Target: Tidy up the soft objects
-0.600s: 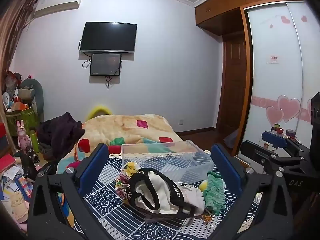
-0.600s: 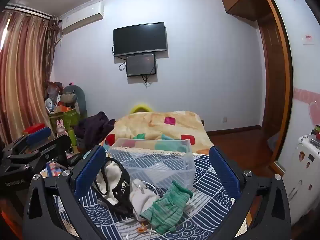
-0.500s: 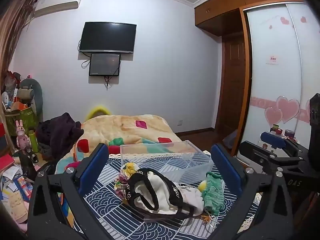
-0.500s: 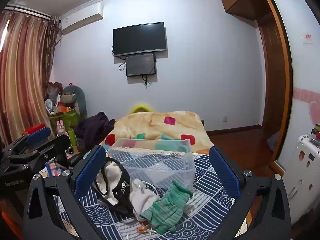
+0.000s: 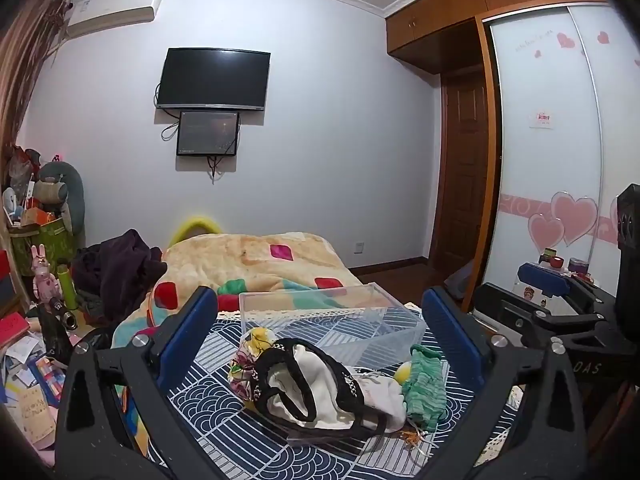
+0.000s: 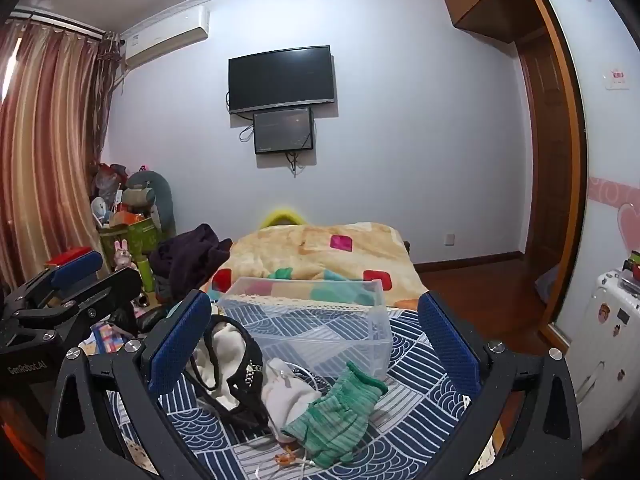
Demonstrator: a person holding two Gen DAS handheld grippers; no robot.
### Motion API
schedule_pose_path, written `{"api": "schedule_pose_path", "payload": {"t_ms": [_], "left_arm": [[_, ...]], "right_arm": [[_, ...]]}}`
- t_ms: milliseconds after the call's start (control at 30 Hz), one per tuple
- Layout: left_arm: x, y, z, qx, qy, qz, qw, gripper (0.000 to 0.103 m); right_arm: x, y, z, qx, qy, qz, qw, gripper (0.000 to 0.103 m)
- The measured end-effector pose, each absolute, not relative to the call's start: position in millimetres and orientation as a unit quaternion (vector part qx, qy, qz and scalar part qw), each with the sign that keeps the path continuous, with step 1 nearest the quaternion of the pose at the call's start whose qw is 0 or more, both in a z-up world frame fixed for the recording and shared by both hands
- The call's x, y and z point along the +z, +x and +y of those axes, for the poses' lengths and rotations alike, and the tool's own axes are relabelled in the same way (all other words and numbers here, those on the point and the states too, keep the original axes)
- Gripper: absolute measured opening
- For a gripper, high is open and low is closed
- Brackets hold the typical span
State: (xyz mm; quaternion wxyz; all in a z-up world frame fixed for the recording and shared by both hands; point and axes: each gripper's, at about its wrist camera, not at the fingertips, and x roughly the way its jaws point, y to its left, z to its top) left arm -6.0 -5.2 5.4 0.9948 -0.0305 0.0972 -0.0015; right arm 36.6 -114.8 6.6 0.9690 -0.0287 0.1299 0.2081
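Observation:
A heap of soft things lies on the blue wave-patterned cloth (image 5: 224,436) (image 6: 416,416): a black-and-white garment (image 5: 308,388) (image 6: 232,364), a floral cloth (image 5: 248,356), a white piece (image 6: 286,396) and a green knitted piece (image 5: 424,392) (image 6: 340,412). Just behind the heap stands a clear plastic box (image 5: 332,320) (image 6: 316,316), which looks empty. My left gripper (image 5: 320,328) hangs open above the near side of the heap, nothing between its blue pads. My right gripper (image 6: 316,328) is open too, held beside it, also clear of the heap.
Behind the box a bed carries a beige blanket (image 5: 256,264) with coloured patches and a dark garment pile (image 5: 116,268). Cluttered shelves and toys (image 5: 40,240) fill the left. A wardrobe with sliding doors (image 5: 560,160) and a white cabinet (image 6: 600,332) stand on the right.

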Motion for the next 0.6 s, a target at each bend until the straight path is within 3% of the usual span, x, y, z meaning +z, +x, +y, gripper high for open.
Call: {"api": "schedule_pose_path", "payload": {"t_ms": [600], "left_arm": [[4.2, -8.5, -7.2, -0.006, -0.032, 0.095, 0.995, 0.103]], "right_arm": [[6.6, 36.6, -115.0, 0.212, -0.024, 0.129, 0.968, 0.103]]}}
